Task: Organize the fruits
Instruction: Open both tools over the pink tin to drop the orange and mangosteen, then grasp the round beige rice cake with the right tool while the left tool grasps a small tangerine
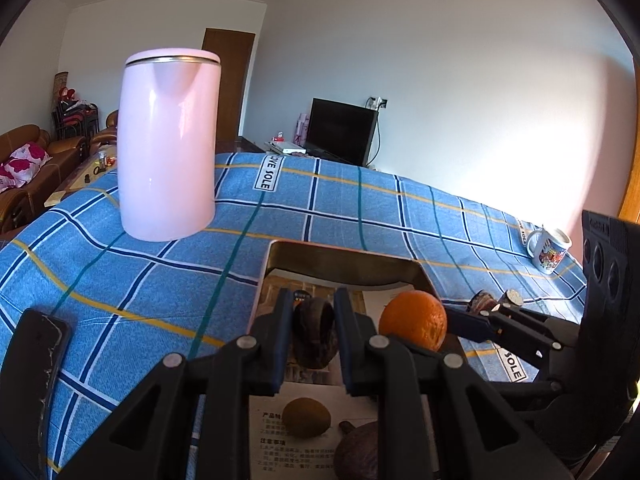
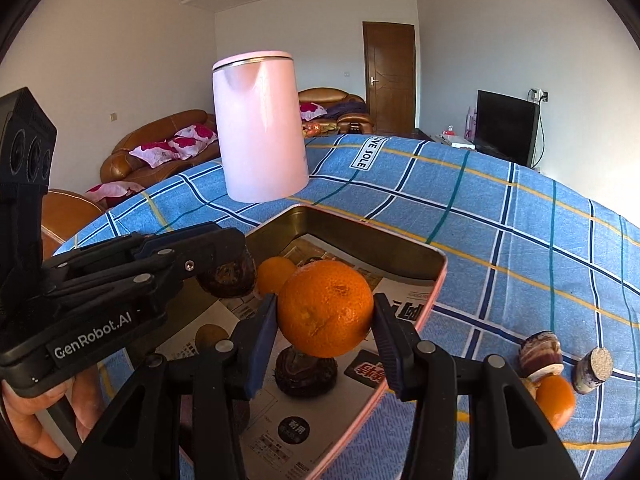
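Note:
My left gripper (image 1: 314, 334) is shut on a dark brown water chestnut (image 1: 314, 330) above the paper-lined metal tray (image 1: 344, 258). It shows in the right wrist view (image 2: 230, 278) too. My right gripper (image 2: 326, 316) is shut on an orange (image 2: 325, 308) over the same tray (image 2: 438, 276); the orange shows in the left wrist view (image 1: 414, 319). In the tray lie another orange (image 2: 274, 274), a dark chestnut (image 2: 306, 372) and a brownish fruit (image 1: 306, 416). Outside it on the cloth lie an orange (image 2: 556, 400) and two purple pieces (image 2: 542, 352).
A tall pink kettle (image 1: 170, 144) stands on the blue checked cloth (image 1: 160, 280) behind the tray. A printed mug (image 1: 550, 250) stands at the far right edge. A dark phone (image 1: 36, 356) lies at the left. A sofa and a TV are beyond the table.

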